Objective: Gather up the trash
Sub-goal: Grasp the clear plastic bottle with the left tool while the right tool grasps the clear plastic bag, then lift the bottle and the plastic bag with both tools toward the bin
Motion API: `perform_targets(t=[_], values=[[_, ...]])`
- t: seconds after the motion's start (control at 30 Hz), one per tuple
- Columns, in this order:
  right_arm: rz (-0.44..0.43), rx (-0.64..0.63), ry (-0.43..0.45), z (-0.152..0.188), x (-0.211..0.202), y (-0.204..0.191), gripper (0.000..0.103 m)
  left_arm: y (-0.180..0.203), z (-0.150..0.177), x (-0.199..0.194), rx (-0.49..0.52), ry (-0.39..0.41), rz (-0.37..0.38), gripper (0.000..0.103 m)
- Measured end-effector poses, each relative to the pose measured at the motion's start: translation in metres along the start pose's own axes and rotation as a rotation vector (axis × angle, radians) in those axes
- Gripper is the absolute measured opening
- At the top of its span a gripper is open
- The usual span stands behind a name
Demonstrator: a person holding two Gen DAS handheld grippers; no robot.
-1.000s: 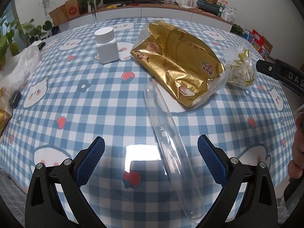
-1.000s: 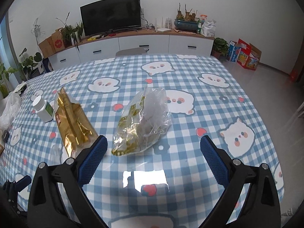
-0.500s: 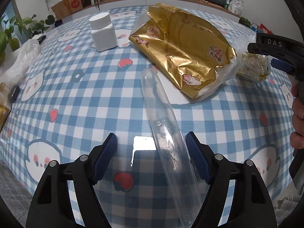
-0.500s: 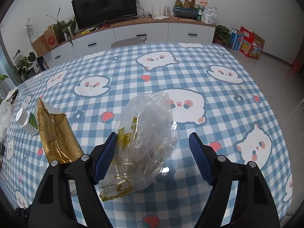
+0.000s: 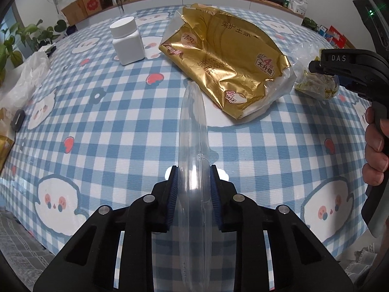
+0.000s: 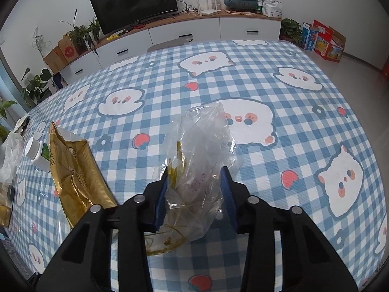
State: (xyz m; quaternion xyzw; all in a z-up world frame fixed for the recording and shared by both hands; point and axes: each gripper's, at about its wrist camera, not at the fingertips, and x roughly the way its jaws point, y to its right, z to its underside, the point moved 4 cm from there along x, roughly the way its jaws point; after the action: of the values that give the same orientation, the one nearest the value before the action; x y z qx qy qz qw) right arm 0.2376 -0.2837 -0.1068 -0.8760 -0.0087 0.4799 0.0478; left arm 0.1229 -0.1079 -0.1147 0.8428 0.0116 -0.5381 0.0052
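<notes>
- Jaws of the left gripper (image 5: 194, 189) clamp a long clear plastic tube (image 5: 192, 131) that lies lengthwise over the checked bench (image 5: 97, 126).
- Jaws of the right gripper (image 6: 196, 194) squeeze a crumpled clear bag (image 6: 201, 150) on the bench.
- Beyond the tube lies a gold wrapper (image 5: 226, 56).
- Farther left stands a white bottle (image 5: 126, 40).

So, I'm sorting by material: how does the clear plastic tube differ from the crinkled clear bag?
The clear plastic tube is long, smooth and rigid-looking; the crinkled clear bag is soft and crumpled. The tube looks empty; the bag holds gold scraps. Left tongs grip the tube, right tongs the bag. Both are transparent.
</notes>
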Motion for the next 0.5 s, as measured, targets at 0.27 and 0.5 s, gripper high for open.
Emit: perform_targets(t=[0.27,0.5], values=[[0.005,0.0,0.014,0.0,-0.003,0.0,0.02,-0.004,-0.001,0.001,-0.005,0.001,0.02,0.024],[0.009,0.007,0.037,0.0,-0.015,0.003,0.019,-0.007,-0.005,0.0,-0.005,0.006,0.036,0.024]])
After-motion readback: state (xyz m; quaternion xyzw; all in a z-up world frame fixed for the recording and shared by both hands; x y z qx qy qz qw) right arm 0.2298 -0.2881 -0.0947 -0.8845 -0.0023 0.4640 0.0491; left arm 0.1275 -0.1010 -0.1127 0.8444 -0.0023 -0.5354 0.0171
